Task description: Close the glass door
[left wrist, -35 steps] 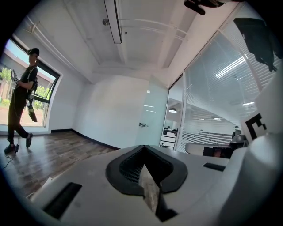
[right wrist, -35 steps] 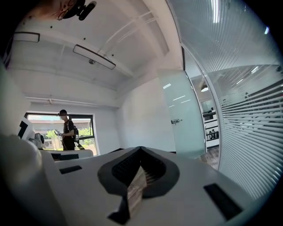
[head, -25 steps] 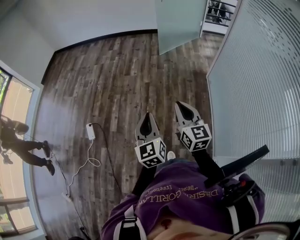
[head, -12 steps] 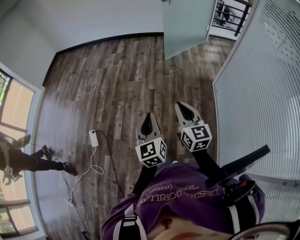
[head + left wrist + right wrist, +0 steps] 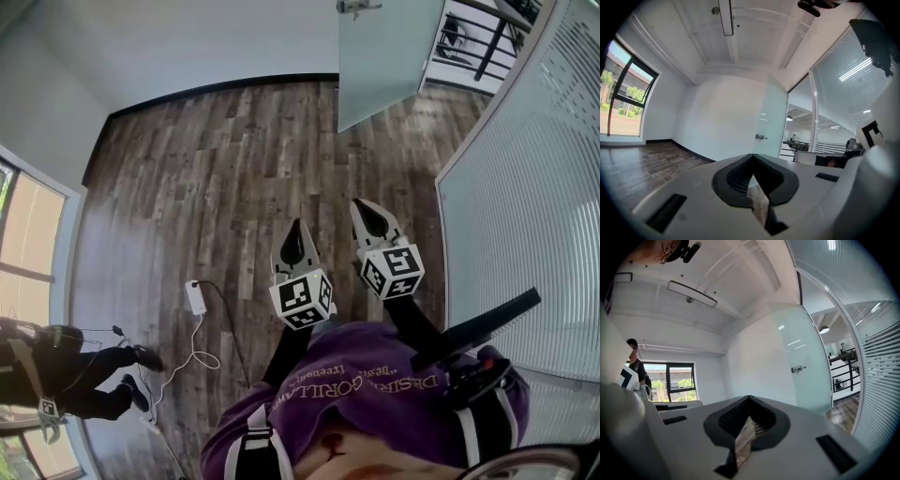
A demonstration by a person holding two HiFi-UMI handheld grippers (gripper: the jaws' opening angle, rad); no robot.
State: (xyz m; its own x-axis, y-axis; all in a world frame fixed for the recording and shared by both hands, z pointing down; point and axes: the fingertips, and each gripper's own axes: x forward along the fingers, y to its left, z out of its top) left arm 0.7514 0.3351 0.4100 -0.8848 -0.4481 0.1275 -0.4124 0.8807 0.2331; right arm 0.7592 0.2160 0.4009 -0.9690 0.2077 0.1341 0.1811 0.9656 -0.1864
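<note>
The frosted glass door (image 5: 386,58) stands open at the top of the head view, swung into the room, with its metal handle (image 5: 355,7) at the upper edge. My left gripper (image 5: 293,246) and right gripper (image 5: 372,220) are held side by side over the wood floor, pointing toward the door and well short of it. Both are shut with nothing in them. In the left gripper view the door (image 5: 771,119) and its handle (image 5: 761,137) lie straight ahead beyond the closed left gripper (image 5: 752,157). The right gripper view shows the door (image 5: 806,362) and handle (image 5: 798,368) right of the right gripper (image 5: 748,398).
A striped frosted glass wall (image 5: 525,187) runs along the right. A black railing (image 5: 469,42) shows beyond the doorway. A white power adapter (image 5: 196,297) with its cable lies on the floor at the left. A person in dark clothes (image 5: 70,370) stands by the window (image 5: 28,234).
Both grippers have travelled forward across the floor toward the door, which now looks nearer and larger. The adapter and the person at the left have slid down the view.
</note>
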